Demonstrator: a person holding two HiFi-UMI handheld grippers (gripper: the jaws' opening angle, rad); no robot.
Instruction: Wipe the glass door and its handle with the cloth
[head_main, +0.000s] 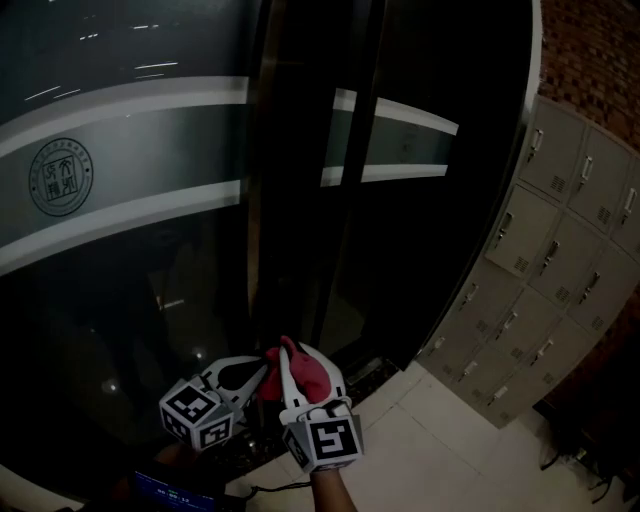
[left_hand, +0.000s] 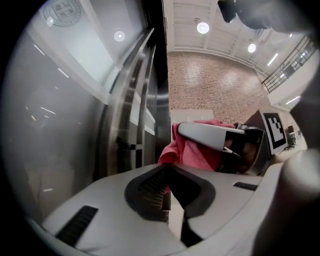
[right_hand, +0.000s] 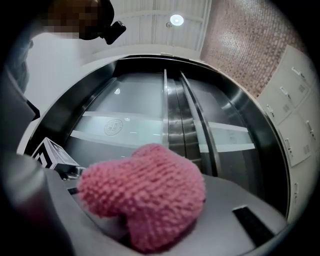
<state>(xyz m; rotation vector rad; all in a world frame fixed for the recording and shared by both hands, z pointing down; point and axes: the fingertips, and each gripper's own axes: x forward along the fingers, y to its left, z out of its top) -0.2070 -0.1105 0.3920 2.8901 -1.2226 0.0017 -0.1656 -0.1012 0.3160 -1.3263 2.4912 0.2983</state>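
Found curved glass door (head_main: 130, 200) filling most of the head view, dark, with pale frosted bands and a round emblem (head_main: 60, 177) on the left leaf. Noted no contact between cloth and glass, and no streaks or wiped patches to be made out in this light. Judged wiping not yet begun, with pane and handle both outstanding. Recorded bank of grey lockers (head_main: 560, 270) against a brick wall (head_main: 600, 60) to the right, well apart from the door, and pale floor tiles (head_main: 440, 450) below. Saw nothing standing between grippers and glass. Identified long upright steel bars (left_hand: 131, 95) at the leaf edge, taken to be the handle. Observed both grippers held low in front of the door, close together. Found right gripper (head_main: 303, 365) clamped on the bunched pink cloth (right_hand: 145, 195), which bulges out past its jaws. Found left gripper (head_main: 255, 375) with jaws drawn nearly together, tips at the cloth's edge; cannot tell whether any fabric is pinched there.
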